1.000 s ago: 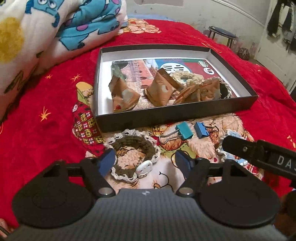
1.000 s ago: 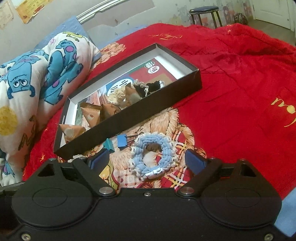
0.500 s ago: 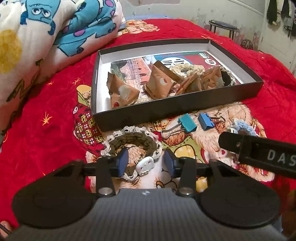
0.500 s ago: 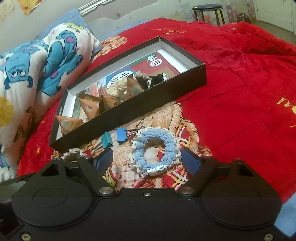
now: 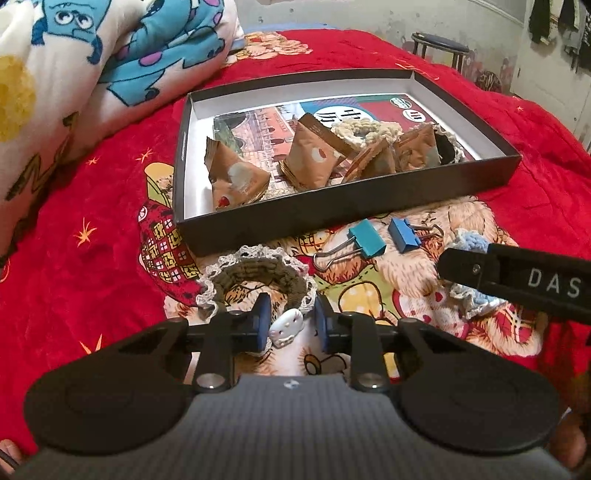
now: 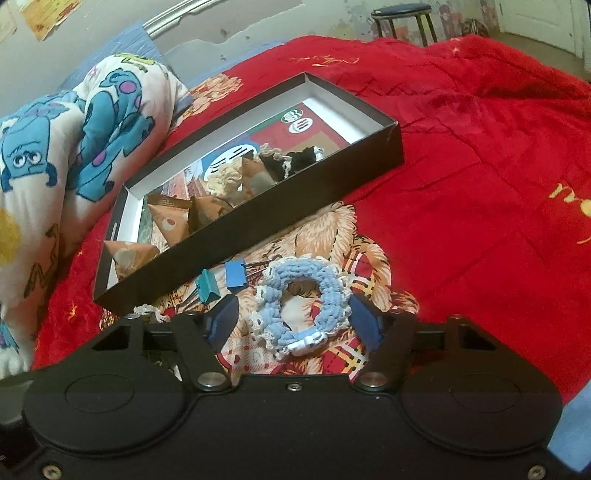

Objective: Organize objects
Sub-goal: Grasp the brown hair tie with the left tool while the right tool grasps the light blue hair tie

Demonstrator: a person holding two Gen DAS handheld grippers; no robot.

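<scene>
An olive crocheted scrunchie [image 5: 258, 275] with white lace edge and a white charm lies on the bedspread before a black box [image 5: 347, 206]. My left gripper [image 5: 290, 325] has its jaws closed on the scrunchie's near rim at the charm. A blue crocheted scrunchie [image 6: 303, 295] lies between the open jaws of my right gripper [image 6: 293, 319], not touched; it also shows in the left wrist view [image 5: 469, 240] behind the right gripper's finger. The box holds several brown paper packets [image 5: 310, 155], a cream scrunchie [image 5: 365, 129] and a dark one [image 6: 295, 162].
A teal binder clip [image 5: 365, 242] and a blue binder clip [image 5: 404, 236] lie between the scrunchies and the box's front wall. A rolled monster-print quilt [image 5: 74, 74] lies to the left. A stool [image 6: 402, 14] stands beyond the red bedspread [image 6: 480, 166].
My left gripper's jaws have closed from wide open onto the olive scrunchie's near rim. My right gripper has moved slightly closer around the blue scrunchie, still open.
</scene>
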